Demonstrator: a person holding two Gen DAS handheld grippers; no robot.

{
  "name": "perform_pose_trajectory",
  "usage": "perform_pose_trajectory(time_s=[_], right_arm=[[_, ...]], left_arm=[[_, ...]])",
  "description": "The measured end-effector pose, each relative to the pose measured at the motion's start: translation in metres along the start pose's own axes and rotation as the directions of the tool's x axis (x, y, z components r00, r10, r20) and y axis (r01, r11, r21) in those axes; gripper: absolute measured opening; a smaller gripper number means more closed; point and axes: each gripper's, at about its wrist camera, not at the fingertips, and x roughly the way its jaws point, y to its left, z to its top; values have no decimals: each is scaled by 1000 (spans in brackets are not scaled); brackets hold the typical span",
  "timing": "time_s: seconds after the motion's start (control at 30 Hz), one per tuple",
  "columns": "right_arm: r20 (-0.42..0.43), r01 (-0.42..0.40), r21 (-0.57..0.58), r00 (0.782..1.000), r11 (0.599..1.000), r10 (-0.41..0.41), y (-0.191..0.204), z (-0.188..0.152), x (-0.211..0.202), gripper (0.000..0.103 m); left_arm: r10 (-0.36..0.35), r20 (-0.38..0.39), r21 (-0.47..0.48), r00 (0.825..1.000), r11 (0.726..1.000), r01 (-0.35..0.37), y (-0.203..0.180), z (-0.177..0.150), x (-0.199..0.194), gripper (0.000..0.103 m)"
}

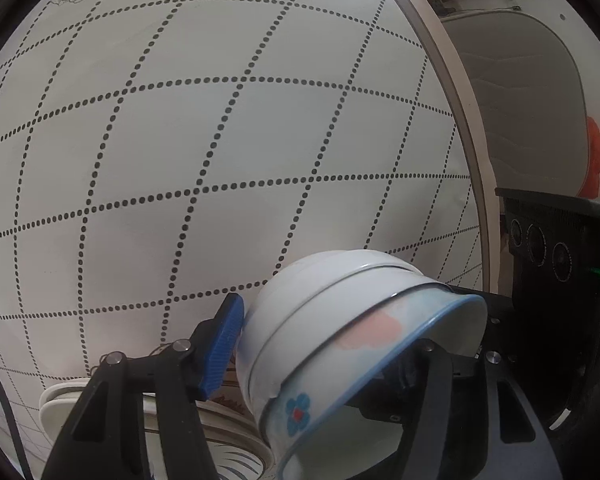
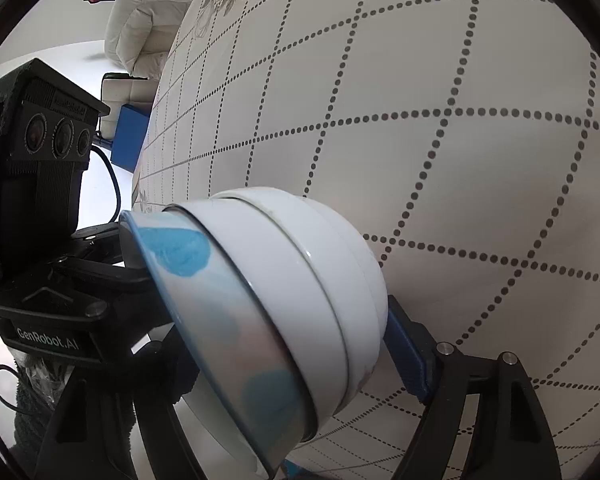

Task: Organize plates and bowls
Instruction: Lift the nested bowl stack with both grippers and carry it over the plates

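Bowls [image 1: 340,340] sit tilted between both my tools: left tool [image 1: 324,360] and right tool [image 2: 284,360] each clamp the stack.

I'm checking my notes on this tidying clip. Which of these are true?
1. The bowls are nested in a stack of bowls. True.
2. The stack stands upright on the table. False: it is tilted on its side, against the blue pad of the left gripper.
3. The tablecloth is plain red. False: it is pale with a dotted grid.
4. Plates lie below the left gripper. True.
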Motion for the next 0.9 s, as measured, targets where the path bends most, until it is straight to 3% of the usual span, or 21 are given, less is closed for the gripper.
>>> perform_pose_trajectory(time_s=[0.33,0.5,0.9], right_arm=[[-8,14,17,1000,1000,-14,-5,-4,-9,74],[-16,51,-3,999,999,-51,2,-1,-6,74],[-46,12,34,999,999,-11,-14,-6,-13,66]], left_arm=[[-35,22,-41,999,998,36,11,-3,-1,60],[-12,34,-61,999,998,14,17,-7,-10,60],[54,28,-78,998,996,-52,5,-7,-8,59]])
